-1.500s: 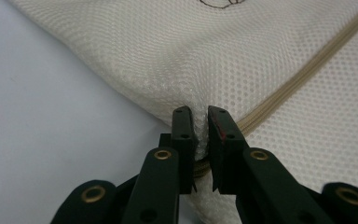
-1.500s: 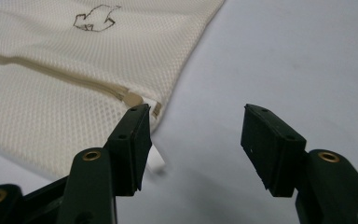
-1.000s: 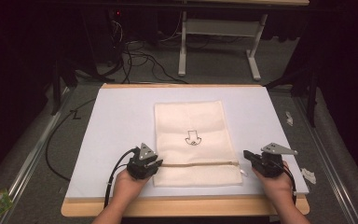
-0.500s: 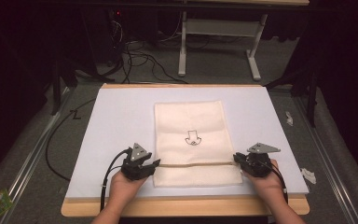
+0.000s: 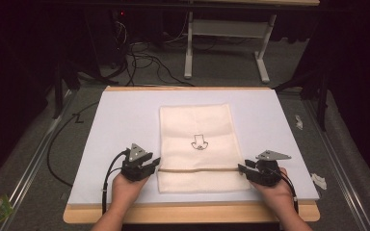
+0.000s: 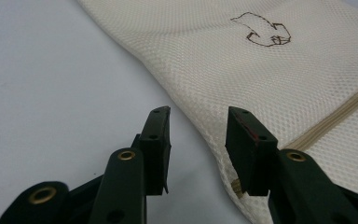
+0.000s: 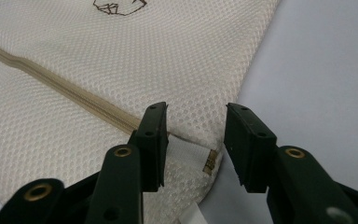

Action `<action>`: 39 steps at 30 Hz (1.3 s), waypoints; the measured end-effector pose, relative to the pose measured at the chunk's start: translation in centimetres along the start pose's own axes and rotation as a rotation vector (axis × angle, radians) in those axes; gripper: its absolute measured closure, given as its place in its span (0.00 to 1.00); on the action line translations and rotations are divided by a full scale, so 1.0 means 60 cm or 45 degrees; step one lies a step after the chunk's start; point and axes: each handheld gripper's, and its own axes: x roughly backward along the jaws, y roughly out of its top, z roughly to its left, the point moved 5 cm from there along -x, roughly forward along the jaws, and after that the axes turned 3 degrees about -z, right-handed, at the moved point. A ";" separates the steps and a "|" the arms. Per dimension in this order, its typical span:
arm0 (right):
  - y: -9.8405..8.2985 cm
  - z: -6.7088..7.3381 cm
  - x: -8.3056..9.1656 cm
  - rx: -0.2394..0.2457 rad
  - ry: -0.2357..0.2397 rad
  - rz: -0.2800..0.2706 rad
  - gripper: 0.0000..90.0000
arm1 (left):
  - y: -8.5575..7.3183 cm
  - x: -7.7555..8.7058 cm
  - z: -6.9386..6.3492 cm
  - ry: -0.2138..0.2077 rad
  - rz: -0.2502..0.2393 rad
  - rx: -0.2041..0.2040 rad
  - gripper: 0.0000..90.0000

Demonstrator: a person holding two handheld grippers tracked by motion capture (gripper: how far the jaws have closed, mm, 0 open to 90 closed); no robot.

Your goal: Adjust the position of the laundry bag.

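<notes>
My left gripper (image 5: 155, 161) and right gripper (image 5: 242, 168), both w/ jaws apart, flank the cream mesh zip bag (image 5: 200, 130) mid-board at its tan zipper (image 5: 200, 170) ends. Approach step, I judge; next: pinch both edges.

Cream mesh bag (image 5: 196, 144), laid flat at frame centre on a white sheet (image 5: 125, 125) over a wooden board (image 5: 183, 214); small dark print (image 5: 198, 143) at its middle, tan zip (image 5: 200, 170) across its lower part. Left gripper (image 5: 154, 163) is held at the zip's left end, right gripper (image 5: 243, 169) at its right end. Cables (image 5: 144, 55) and a white table frame (image 5: 226, 43) are seen on the floor, upper frame.
</notes>
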 end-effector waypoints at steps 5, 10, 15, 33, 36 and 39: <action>0.004 -0.005 -0.012 -0.027 -0.001 0.030 0.64 | 0.000 -0.001 -0.008 -0.001 -0.005 -0.060 0.65; 0.001 -0.003 -0.013 -0.005 0.009 0.041 0.65 | 0.002 -0.001 -0.016 -0.011 -0.007 -0.098 0.64; -0.002 -0.001 -0.008 -0.022 0.020 0.051 0.66 | 0.001 -0.003 -0.020 -0.019 0.000 -0.116 0.63; 0.019 0.045 0.014 0.153 0.139 0.001 1.00 | 0.002 -0.007 -0.023 -0.028 -0.002 -0.118 0.62; 0.022 -0.003 0.033 0.040 -0.015 -0.062 0.93 | 0.003 -0.005 -0.024 -0.034 -0.012 -0.112 0.62; 0.007 -0.027 0.023 -0.060 -0.019 -0.021 0.81 | 0.006 -0.004 -0.023 -0.038 -0.024 -0.097 0.61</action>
